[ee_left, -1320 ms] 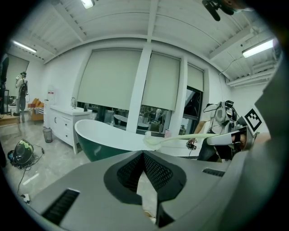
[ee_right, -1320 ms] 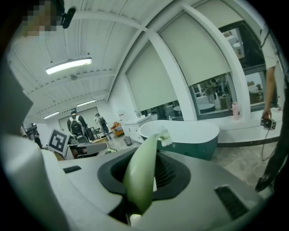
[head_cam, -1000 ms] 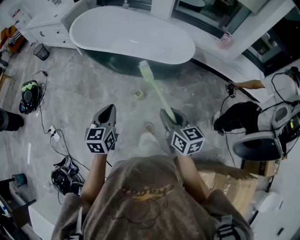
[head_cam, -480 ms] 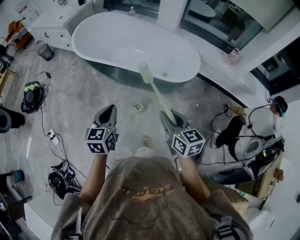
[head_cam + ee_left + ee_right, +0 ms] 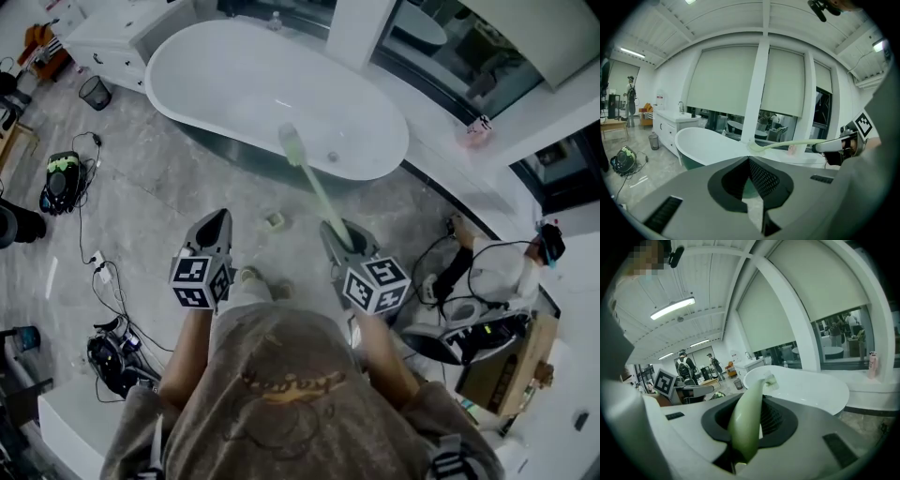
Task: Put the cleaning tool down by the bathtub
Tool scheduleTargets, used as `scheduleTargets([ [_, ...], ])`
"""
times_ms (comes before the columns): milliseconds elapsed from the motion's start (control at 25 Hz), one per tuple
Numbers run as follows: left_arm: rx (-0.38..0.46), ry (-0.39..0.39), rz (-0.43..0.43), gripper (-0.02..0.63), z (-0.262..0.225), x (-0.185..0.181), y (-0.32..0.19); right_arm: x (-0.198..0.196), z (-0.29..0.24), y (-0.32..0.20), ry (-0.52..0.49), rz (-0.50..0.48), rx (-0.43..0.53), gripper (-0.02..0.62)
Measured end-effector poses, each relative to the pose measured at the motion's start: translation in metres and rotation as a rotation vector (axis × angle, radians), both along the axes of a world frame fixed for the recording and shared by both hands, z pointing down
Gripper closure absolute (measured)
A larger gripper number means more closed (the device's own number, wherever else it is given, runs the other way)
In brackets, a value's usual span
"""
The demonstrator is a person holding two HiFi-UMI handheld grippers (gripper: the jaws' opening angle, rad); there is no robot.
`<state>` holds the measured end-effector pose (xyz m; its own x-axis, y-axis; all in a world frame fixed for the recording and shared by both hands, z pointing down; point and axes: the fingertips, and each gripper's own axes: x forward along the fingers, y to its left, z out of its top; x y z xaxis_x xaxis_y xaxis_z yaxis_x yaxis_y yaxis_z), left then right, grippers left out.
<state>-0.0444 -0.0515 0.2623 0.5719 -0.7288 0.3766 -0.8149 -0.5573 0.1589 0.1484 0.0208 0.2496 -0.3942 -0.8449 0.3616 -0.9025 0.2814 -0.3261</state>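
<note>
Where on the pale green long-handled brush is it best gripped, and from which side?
The handle's rear end, approached from behind along its length, as the right hand-held gripper grips the brush now. The handle is a slim bar that fits between the jaws, and this leaves the bristle head free, pointing toward the bathtub.

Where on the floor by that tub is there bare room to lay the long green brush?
Bare floor lies between the bathtub and the left gripper, left of a small object. At far left cables crowd it; at right, a person and gear.
</note>
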Motion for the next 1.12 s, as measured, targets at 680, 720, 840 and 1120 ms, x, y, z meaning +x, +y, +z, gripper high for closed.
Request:
scheduleTargets([
  [680,-0.007,0.003,0.013,0.606,0.011,0.000,-0.097,-0.011,0.014,-0.089,-0.012,-0.027,-0.018,0.510],
  [720,-0.010,0.002,0.017,0.606,0.013,0.001,-0.100,-0.012,0.017,-0.093,-0.014,-0.030,-0.024,0.510],
  [840,-0.037,-0.009,0.026,0.606,0.023,0.002,-0.108,-0.014,0.026,-0.102,-0.021,-0.041,-0.040,0.511],
  [1120,-0.038,-0.013,0.016,0.606,0.038,-0.005,-0.129,-0.028,0.043,-0.118,-0.027,-0.063,-0.071,0.511],
])
